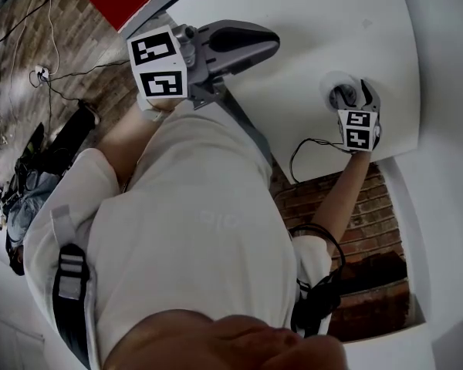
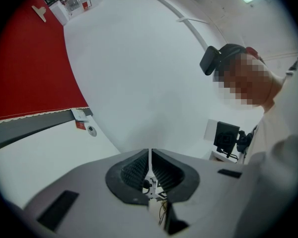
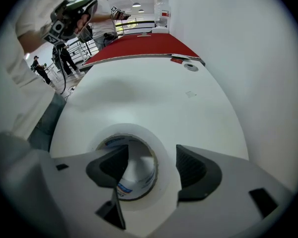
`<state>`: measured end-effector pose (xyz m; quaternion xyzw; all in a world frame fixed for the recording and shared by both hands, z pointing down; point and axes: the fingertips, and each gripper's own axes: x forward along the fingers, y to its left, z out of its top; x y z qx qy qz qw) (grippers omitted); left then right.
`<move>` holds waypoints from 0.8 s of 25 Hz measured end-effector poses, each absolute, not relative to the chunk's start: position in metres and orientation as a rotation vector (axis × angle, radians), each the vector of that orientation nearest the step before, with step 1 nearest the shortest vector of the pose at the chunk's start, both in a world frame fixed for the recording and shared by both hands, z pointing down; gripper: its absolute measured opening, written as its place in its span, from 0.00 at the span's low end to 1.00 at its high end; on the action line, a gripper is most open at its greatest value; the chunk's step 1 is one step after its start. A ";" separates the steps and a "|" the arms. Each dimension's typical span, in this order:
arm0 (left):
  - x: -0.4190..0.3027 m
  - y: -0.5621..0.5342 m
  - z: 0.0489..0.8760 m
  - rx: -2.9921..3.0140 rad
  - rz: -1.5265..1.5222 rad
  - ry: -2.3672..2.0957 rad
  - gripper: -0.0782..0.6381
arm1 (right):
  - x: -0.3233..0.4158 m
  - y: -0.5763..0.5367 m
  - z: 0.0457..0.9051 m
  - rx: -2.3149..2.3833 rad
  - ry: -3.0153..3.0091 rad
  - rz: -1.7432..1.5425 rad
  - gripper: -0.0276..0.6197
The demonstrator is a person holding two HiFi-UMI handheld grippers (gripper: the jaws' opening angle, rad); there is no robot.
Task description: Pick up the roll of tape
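The roll of tape (image 3: 156,155) is white with a printed core and lies flat on the white table (image 3: 154,98). My right gripper (image 3: 151,155) is open and straddles the roll's right-hand wall: the left finger (image 3: 111,165) is down inside the core hole, the right finger (image 3: 196,170) is outside the roll. In the head view the right gripper (image 1: 356,95) stands over the roll (image 1: 332,79) near the table's right end. My left gripper (image 2: 150,155) is shut on nothing, held up in the air at the head view's upper left (image 1: 266,39).
A red surface (image 3: 139,46) adjoins the table's far end, with a small round fitting (image 3: 191,67) beside it. A white wall (image 3: 248,58) runs along the table's right side. A black cable (image 1: 301,156) hangs off the near edge above the brick floor (image 1: 370,206). A person (image 3: 104,14) stands far behind.
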<state>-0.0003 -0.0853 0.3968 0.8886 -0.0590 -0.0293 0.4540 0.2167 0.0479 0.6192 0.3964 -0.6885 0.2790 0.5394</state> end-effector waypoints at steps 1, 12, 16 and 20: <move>0.000 -0.086 0.399 2.190 -0.070 -0.148 0.12 | 0.217 0.047 0.623 0.938 -1.637 0.665 0.48; -0.009 -0.085 0.415 2.166 -0.066 -0.194 0.12 | 0.215 0.050 0.652 0.881 -1.640 0.710 0.48; -0.015 -0.084 0.418 2.162 -0.069 -0.219 0.12 | 0.216 0.052 0.655 0.853 -1.656 0.714 0.48; -0.017 -0.085 0.422 2.158 -0.062 -0.222 0.12 | 0.216 0.050 0.656 0.858 -1.679 0.719 0.48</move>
